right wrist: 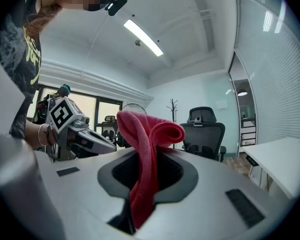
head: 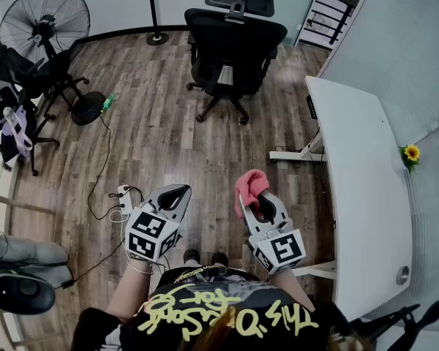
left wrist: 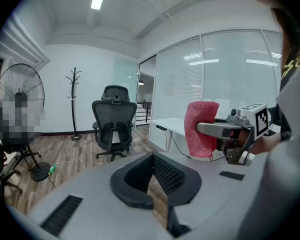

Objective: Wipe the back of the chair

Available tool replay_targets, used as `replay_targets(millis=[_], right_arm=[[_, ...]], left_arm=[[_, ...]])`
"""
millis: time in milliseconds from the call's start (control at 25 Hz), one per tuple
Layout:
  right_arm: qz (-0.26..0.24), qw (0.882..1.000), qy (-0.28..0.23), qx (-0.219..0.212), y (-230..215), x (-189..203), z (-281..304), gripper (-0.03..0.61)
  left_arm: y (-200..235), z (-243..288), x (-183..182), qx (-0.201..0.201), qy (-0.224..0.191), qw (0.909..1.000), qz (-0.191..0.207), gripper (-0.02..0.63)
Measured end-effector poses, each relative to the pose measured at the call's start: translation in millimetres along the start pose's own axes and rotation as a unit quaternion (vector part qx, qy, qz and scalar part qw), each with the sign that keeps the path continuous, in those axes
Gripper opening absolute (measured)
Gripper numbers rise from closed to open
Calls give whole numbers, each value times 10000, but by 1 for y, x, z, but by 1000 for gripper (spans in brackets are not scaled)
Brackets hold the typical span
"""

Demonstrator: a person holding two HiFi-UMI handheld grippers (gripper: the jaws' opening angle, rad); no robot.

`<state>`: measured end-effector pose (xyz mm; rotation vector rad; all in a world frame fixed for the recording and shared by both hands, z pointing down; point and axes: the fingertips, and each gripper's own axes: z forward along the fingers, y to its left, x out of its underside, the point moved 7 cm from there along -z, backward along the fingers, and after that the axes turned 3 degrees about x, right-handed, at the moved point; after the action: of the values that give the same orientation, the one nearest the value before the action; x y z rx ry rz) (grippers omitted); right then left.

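The black mesh office chair (head: 234, 46) stands on the wood floor far ahead, its back and headrest turned toward me; it also shows as the chair (left wrist: 113, 119) and the chair (right wrist: 205, 131). My right gripper (head: 260, 199) is shut on a red cloth (head: 249, 185), which sticks up folded between its jaws as the cloth (right wrist: 145, 134). My left gripper (head: 172, 196) hangs beside it at waist height, shut and holding nothing, its tips meeting in the left gripper view (left wrist: 152, 159). Both grippers are well short of the chair.
A white desk (head: 366, 196) runs along the right, a small sunflower (head: 411, 153) beyond it. A standing fan (head: 47, 20) and a dark chair are at the left, a coat-rack base (head: 157, 39) behind. A power strip (head: 122, 194) and cable lie on the floor left of me.
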<state>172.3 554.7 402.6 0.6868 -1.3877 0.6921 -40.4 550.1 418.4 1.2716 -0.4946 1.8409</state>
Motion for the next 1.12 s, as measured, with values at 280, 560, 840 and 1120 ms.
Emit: replay_targets(millis=[280, 560, 840, 1120], right_arm=[[-8, 10000, 20, 46, -2, 4, 0, 63], [-3, 10000, -12, 0, -4, 1, 3, 63], [154, 9998, -65, 83, -1, 4, 1, 63], [244, 9995, -110, 183, 10, 5, 1, 63]], left_arm=[[2, 4, 2, 43, 21, 10000, 14, -8], [5, 7, -2, 26, 5, 10000, 29, -8], [4, 1, 2, 7, -39, 10000, -20, -8], [9, -12, 5, 33, -131, 9999, -31, -8]])
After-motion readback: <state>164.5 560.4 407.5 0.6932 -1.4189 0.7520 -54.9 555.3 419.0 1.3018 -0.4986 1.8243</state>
